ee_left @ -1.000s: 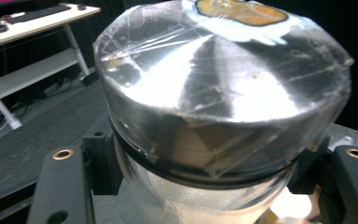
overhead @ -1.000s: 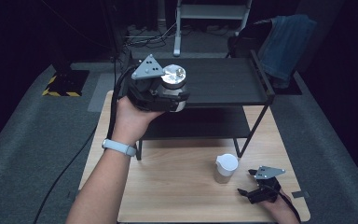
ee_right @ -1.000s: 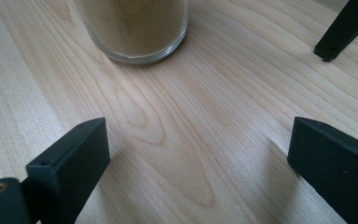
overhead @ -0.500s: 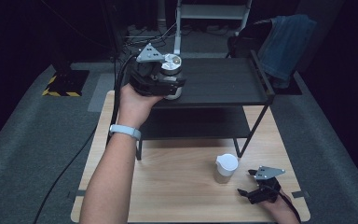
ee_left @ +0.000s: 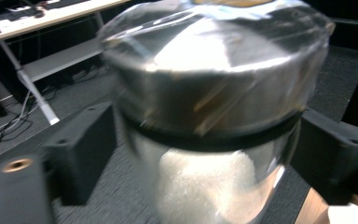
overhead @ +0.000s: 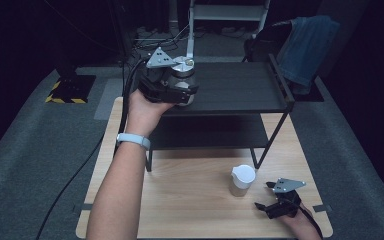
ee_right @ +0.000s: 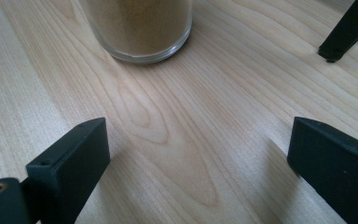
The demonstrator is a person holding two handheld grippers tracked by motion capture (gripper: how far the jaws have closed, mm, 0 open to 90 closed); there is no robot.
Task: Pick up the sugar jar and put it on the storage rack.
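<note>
Two jars (overhead: 182, 80) (overhead: 242, 180), one black shelf rack (overhead: 240, 92), one wooden table (overhead: 190, 200), two tools (overhead: 167, 90) (overhead: 275, 207)

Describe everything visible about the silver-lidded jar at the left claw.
The jar is clear glass with a wide, shiny metal lid above a black band, and holds something pale. It stands upright on the top shelf of the black rack, near its left front edge. The left claw brackets it; its jaws have just been opening and stand slightly clear of the sides.

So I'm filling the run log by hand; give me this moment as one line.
left gripper: jaws just opening, either side of silver-lidded jar on top shelf | right gripper: open, resting on table near white-lidded jar
</note>
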